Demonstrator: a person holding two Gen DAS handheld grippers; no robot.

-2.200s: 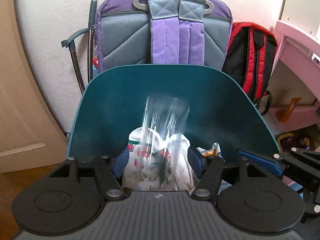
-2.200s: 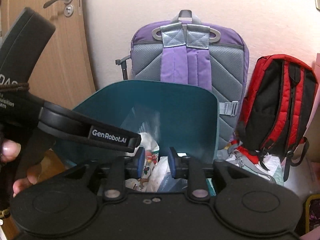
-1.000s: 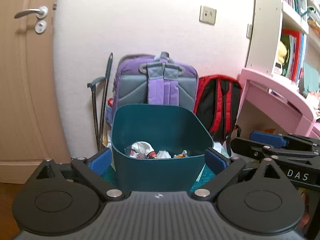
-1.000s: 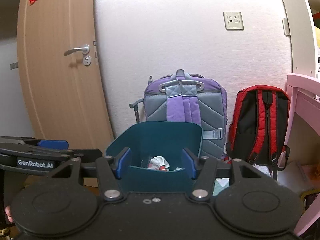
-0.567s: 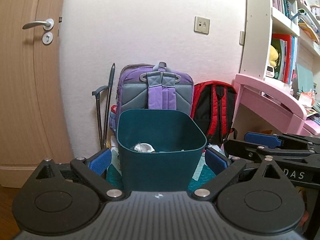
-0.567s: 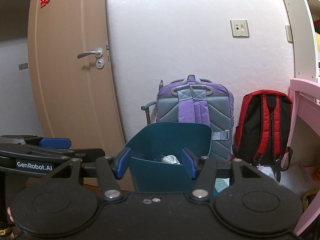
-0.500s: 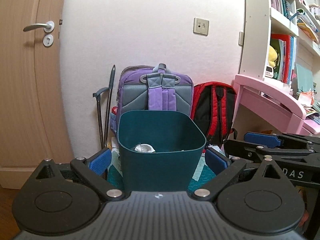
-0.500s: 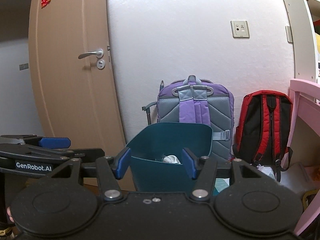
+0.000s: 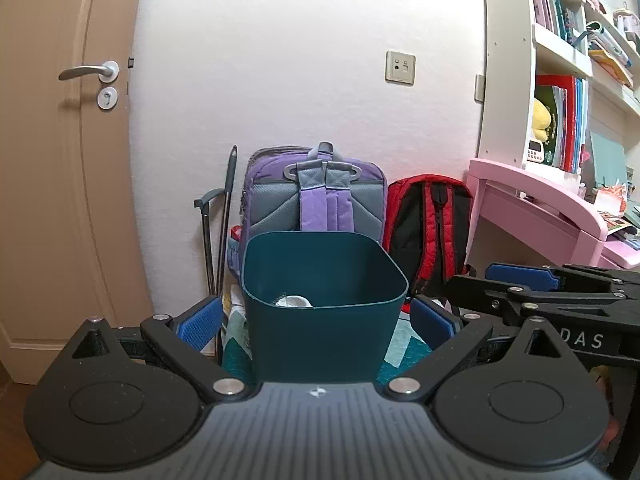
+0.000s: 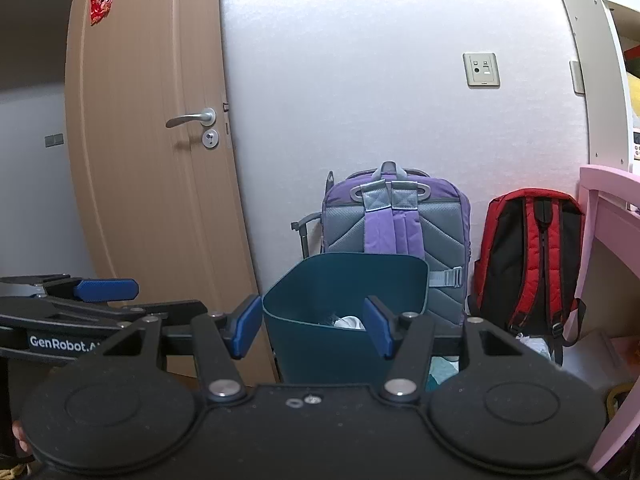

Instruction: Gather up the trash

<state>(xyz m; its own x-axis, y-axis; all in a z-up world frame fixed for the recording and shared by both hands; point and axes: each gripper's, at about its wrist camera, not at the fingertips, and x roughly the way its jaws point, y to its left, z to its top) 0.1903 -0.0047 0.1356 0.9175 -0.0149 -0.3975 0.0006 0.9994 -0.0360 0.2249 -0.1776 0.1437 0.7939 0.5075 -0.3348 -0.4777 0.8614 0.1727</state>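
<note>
Teal trash bin [image 9: 320, 320] is seen at 12 o'clock, crumpled trash [image 9: 291, 301] inside, its rim clear of both tools. Left tool [image 9: 316, 322] and right tool [image 10: 313, 330] are held spread, gripping nothing. Purple backpack [image 9: 316, 196] is pressed against its far edge.

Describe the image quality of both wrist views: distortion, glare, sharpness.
Left wrist view: fisheye bends the door and bookshelf edges, corners go black, wall evenly lit, teal bin sharp.
Right wrist view: same bowing, wall blown out bright up top, doorway side dim, purple backpack sharp.
</note>
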